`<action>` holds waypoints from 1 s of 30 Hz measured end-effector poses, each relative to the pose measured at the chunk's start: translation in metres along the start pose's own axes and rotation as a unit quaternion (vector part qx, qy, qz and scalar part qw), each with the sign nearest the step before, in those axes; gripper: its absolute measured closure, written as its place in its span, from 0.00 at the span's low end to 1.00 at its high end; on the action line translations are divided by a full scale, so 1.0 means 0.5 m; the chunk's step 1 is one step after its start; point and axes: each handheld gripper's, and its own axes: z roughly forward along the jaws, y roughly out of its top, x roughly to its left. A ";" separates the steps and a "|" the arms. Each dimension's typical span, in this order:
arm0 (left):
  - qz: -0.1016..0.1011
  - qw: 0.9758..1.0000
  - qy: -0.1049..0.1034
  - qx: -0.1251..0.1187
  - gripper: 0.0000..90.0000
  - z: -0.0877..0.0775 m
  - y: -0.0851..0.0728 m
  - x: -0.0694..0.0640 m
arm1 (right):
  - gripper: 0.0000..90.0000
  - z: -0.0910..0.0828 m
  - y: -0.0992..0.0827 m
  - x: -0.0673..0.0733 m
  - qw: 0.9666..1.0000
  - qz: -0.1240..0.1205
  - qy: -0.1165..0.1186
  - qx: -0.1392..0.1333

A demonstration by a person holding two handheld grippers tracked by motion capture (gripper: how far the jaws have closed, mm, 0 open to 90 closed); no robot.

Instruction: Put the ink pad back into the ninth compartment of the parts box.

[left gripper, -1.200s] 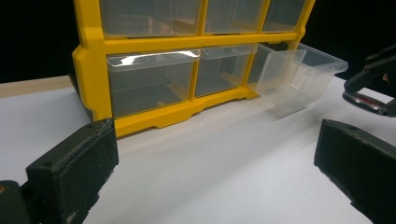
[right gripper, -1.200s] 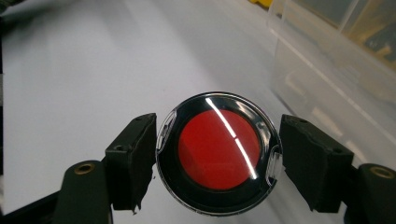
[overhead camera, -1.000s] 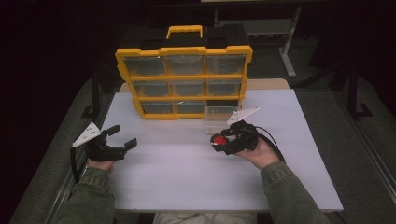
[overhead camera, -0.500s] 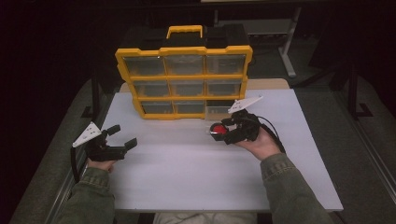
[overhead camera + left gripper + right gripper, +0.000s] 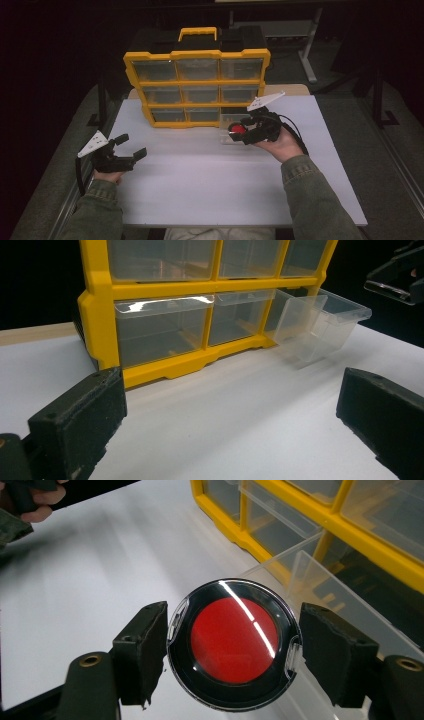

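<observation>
My right gripper (image 5: 240, 131) is shut on a round disc (image 5: 237, 129) with a red centre, a black ring and a clear rim. In the right gripper view the disc (image 5: 234, 642) sits between the two pads, just above a clear drawer (image 5: 320, 580). That drawer (image 5: 227, 121) is pulled out of the bottom right slot of a yellow organizer (image 5: 197, 82). My left gripper (image 5: 132, 145) rests near the table's left edge, open and holding nothing. Its view faces the organizer (image 5: 165, 290) and the pulled-out drawer (image 5: 320, 320), which looks empty.
The organizer stands upright at the back of the white table top (image 5: 200, 185), its other clear drawers closed. The person's other hand (image 5: 30, 500) shows far off in the right gripper view. Dark floor and a metal frame (image 5: 310, 45) surround the table.
My right gripper has carried the disc away from the person, toward the pulled-out drawer. The left gripper has stayed where it was.
</observation>
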 end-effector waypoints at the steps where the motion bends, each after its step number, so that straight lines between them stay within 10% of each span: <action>1: 0.000 1.000 0.000 0.000 0.00 0.000 0.000 0.000 | 0.32 0.000 0.001 -0.002 1.000 0.001 -0.001 0.001; 30: -0.006 1.000 -0.001 -0.008 0.00 -0.004 0.001 0.003 | 0.32 0.042 0.051 -0.048 0.998 0.000 -0.032 0.051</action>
